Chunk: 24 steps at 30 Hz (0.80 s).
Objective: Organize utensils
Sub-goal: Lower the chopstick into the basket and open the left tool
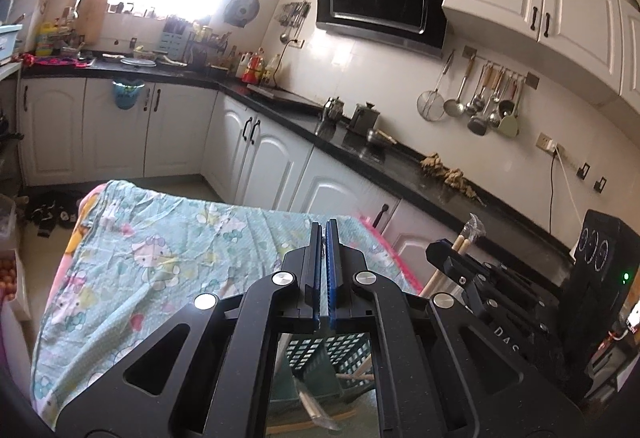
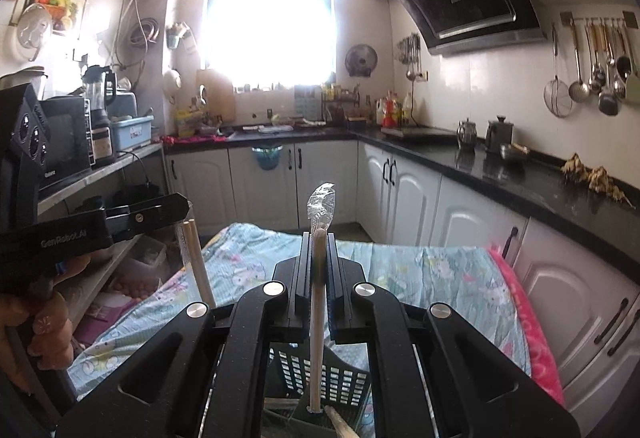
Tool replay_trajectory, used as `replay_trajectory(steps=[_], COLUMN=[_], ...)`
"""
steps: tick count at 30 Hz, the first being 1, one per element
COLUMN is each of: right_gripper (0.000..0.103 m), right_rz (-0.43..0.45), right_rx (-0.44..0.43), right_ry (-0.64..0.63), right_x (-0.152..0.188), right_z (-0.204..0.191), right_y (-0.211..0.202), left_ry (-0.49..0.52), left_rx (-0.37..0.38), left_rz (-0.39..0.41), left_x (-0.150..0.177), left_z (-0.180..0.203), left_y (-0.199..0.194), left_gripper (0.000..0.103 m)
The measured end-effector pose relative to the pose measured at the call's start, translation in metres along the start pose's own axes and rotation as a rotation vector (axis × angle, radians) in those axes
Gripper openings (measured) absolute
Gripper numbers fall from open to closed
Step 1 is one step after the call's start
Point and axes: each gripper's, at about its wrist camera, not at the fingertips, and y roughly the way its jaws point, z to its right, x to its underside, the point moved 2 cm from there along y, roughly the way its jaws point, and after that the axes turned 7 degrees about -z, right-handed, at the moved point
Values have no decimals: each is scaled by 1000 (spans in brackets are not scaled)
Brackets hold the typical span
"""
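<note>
My right gripper (image 2: 319,238) is shut on a pair of wooden chopsticks (image 2: 317,318) standing upright. Crumpled clear wrapper (image 2: 321,203) tops them, and their lower ends reach down into a dark green slotted basket (image 2: 320,374). In the left wrist view the right gripper (image 1: 440,249) appears at right with the chopsticks (image 1: 460,244). My left gripper (image 1: 325,236) is shut; the right wrist view shows the left gripper (image 2: 182,207) pinching another wrapped pair of chopsticks (image 2: 196,258) that hangs below its tips. The basket (image 1: 344,354) shows under the left gripper's frame.
A table with a teal cartoon-print cloth (image 1: 160,258) lies ahead and below. A black kitchen counter (image 2: 520,173) over white cabinets runs along the right and far walls. A shelf with a microwave (image 2: 64,141) stands left. A person's hand (image 2: 48,322) grips the left gripper's handle.
</note>
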Motion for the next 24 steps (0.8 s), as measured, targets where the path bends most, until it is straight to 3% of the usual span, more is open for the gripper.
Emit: replay_trajectory(steps=[3, 6, 7, 11, 13, 24], right_gripper=[9, 29, 29, 32, 36, 57], right_rz=[-23, -30, -31, -35, -38, -33], right_rx=[4, 0, -1, 4, 5, 21], right_ry=[3, 17, 19, 29, 33, 67], right_x=[4, 6, 6, 10, 12, 24], right_z=[-1, -1, 1, 4, 5, 13], right_y=[7, 8, 8, 3, -1, -36], left_ry=[-3, -8, -6, -12, -14, -28], left_rx=[-11, -19, -22, -44, -53, -95], left_rz=[-25, -37, -39, -40, -36, 33], left_x=[5, 8, 10, 13, 14, 19], left_z=[-4, -8, -9, -12, -12, -11], left_y=[6, 8, 8, 3, -1, -46], left_gripper=[0, 1, 2, 27, 32, 87])
